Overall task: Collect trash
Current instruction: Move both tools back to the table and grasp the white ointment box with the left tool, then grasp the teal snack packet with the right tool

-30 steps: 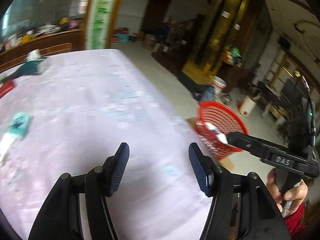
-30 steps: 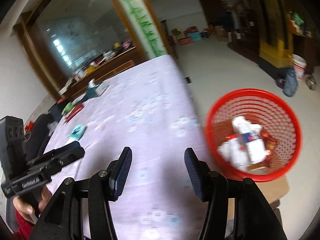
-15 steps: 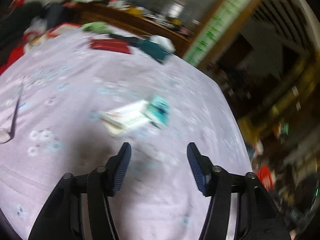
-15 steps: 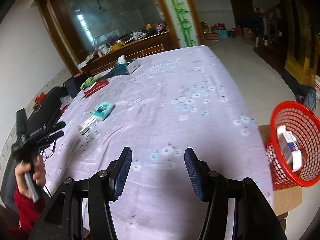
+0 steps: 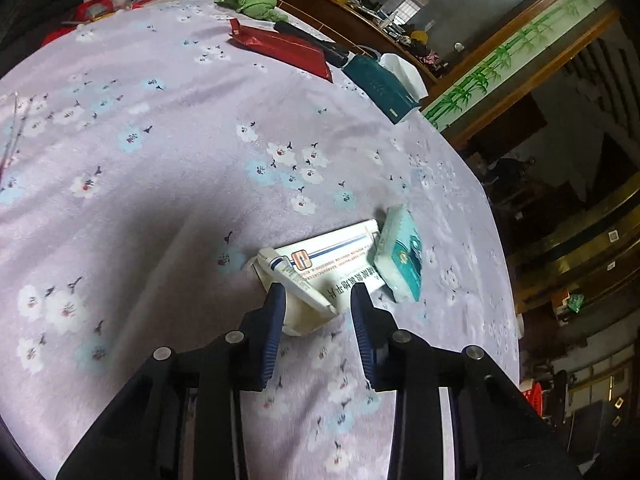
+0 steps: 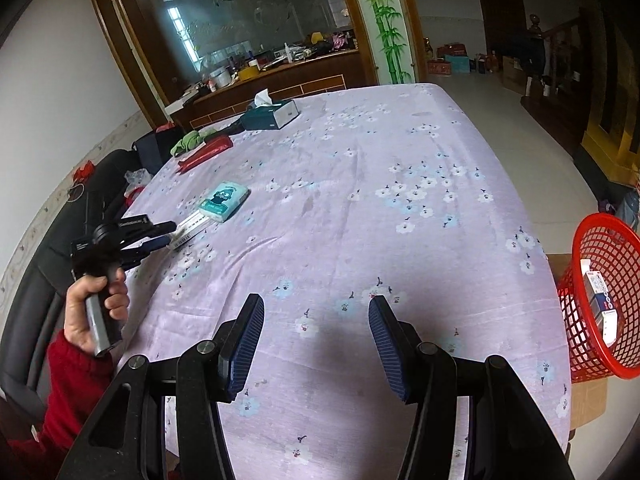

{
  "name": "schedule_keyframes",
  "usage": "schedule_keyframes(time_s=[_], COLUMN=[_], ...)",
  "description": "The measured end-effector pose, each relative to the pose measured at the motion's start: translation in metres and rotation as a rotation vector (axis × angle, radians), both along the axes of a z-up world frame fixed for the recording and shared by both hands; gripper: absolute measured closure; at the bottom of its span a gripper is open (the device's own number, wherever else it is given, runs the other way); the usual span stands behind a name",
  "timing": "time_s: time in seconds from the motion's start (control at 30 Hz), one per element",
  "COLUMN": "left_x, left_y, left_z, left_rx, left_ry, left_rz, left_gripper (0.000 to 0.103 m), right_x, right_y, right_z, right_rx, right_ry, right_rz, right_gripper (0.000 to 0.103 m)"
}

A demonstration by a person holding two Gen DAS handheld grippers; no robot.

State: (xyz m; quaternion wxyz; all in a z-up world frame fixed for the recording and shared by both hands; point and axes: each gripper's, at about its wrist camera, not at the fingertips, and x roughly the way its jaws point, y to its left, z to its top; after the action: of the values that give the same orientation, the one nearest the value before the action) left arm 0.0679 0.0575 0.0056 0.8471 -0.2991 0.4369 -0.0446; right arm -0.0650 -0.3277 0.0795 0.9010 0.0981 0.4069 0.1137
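A white medicine box (image 5: 340,250) lies on the purple flowered tablecloth (image 5: 160,160), with a small white tube (image 5: 292,276) across its near end. A teal tissue pack (image 5: 400,256) touches the box's far end. My left gripper (image 5: 318,300) is down at the box, its jaws narrowed around the tube's near end, and a slim gap still shows beside the right finger. In the right wrist view the box (image 6: 192,224) and pack (image 6: 224,200) sit far left. My right gripper (image 6: 316,320) hangs open and empty over the near table edge.
A red mesh basket (image 6: 600,232) holding boxes stands on cardboard off the table's right side. At the far end sit a teal tissue box (image 6: 272,114), a red pouch (image 6: 206,154) and a green cloth (image 6: 188,140). A hand in a red sleeve (image 6: 92,308) holds the left gripper.
The left gripper swung away from the basket side to the box and tube, came down on them, and its jaws narrowed by about half. The right gripper pulled back from the basket, still open.
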Motion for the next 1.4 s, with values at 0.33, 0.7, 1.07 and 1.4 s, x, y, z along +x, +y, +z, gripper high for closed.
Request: schedule_keyframes(time_s=[0.33,0.7,1.07,1.4], left_x=[-0.011,-0.034,-0.041,-0.038], left_y=[0.006,0.019,0.034,0.028], left_z=[-0.003,0.029,0.035,0.032], left_rx=[0.068,0.195,0.224,0.229], left_ry=[-0.103,-0.266,-0.289,-0.276], left_rz=[0.035,0.195,0.305,0.276], left_gripper=[0.095,0.095,0.095,0.095], right_x=[0.046,0.16,0.237,0.252], right_y=[0.047,0.151,0.21,0.224], right_z=[0.004,-0.021,-0.062,-0.081], right_rx=[0.067,0.118,0.023,-0.094], right_ry=[0.055,0.148,0.277,0.282], right_rz=[0.048,0.06,-0.009,-0.004], right_gripper=[0.042,0.035,0.034,0.06])
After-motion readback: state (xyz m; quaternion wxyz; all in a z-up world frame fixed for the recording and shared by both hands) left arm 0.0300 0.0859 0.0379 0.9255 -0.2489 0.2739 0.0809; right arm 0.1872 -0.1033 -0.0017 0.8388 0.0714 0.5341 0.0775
